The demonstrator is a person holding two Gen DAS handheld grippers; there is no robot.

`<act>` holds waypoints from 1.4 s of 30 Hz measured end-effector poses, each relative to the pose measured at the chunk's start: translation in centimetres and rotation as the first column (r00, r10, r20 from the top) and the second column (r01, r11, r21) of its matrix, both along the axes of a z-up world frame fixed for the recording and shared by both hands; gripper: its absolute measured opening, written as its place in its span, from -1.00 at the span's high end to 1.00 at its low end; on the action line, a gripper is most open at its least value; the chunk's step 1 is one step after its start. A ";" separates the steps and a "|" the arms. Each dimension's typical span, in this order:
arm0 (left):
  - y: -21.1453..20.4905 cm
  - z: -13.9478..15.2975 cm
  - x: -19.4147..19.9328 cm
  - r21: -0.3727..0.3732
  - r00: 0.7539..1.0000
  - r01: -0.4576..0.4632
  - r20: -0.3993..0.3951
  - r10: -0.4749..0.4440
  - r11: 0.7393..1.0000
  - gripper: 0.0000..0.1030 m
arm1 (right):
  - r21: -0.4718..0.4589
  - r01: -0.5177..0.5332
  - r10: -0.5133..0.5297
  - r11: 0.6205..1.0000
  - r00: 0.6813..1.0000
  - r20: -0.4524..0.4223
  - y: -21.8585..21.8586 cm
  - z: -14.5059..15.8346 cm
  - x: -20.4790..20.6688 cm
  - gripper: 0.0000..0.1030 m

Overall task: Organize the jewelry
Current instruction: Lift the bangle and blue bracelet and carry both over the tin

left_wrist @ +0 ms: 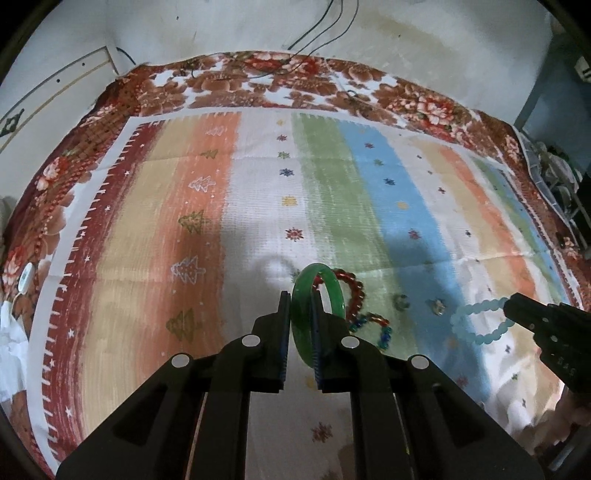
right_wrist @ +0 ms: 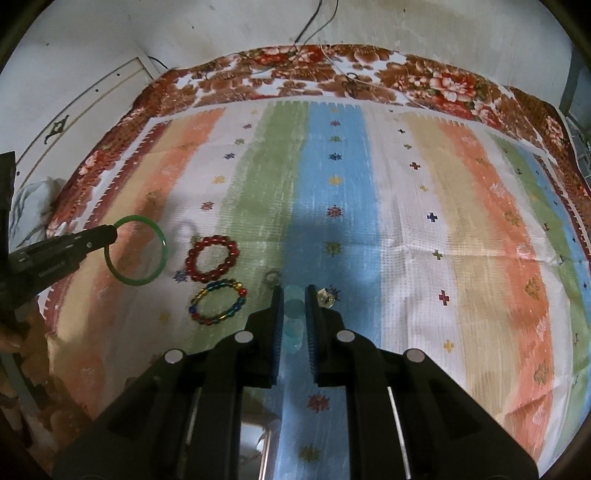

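I have the left hand-held gripper [left_wrist: 300,325] clenched on the smooth green jade-like bangle [left_wrist: 318,295], and the right hand-held gripper [right_wrist: 294,314] grasping the pale blue beaded bracelet [right_wrist: 293,317], both lifted clear of the striped cloth [right_wrist: 406,221], probably for sorting.

We take this for a room in a home. We see a soft striped cloth [right_wrist: 369,192] in orange, white, green and blue, printed with little trees and stars, spread over a brown and red floral blanket [left_wrist: 424,99]. Behind it stands a stained whitewashed wall [left_wrist: 406,33] with thin dark cables [left_wrist: 317,33] hanging down it, and a white panelled door [right_wrist: 92,107] at the left.
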State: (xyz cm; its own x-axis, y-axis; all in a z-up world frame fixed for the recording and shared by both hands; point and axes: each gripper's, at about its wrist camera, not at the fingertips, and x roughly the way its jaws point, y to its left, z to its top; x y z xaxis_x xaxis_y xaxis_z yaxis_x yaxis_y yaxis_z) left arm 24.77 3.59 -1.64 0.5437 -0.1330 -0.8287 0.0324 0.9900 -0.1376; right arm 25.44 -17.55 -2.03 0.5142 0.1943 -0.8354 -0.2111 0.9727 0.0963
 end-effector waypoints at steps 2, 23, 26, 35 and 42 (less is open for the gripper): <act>-0.5 0.8 -1.2 -0.003 1.000 0.015 0.018 -0.015 1.000 0.81 | 0.010 -0.006 0.006 1.000 1.000 0.005 0.1 0.4 -0.8 0.75; -5.1 2.8 -12.8 -0.020 0.986 0.140 0.092 -0.138 0.990 0.81 | 0.067 -0.059 0.054 0.996 0.995 0.079 0.8 3.1 -10.7 0.75; -5.6 2.5 -13.8 -0.015 0.985 0.152 0.087 -0.150 0.988 0.81 | 0.079 -0.066 0.059 0.995 0.995 0.080 0.9 3.1 -11.8 0.75; -6.6 1.8 -15.3 -0.007 0.983 0.171 0.075 -0.170 0.985 0.81 | 0.083 -0.085 0.079 0.993 0.995 0.066 1.6 2.5 -13.6 0.75; -6.8 1.5 -15.2 -0.004 0.982 0.176 0.067 -0.175 0.984 0.81 | 0.085 -0.090 0.087 0.992 0.995 0.048 1.8 1.9 -13.4 0.75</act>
State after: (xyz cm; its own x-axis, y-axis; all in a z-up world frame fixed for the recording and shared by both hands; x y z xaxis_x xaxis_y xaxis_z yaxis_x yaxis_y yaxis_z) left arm 9.52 -3.24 -0.17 0.5647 -0.2392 -0.7898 0.2150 0.9667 -0.1391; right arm 12.06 -15.79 -0.10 0.5278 0.3114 -0.7903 -0.3018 0.9384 0.1682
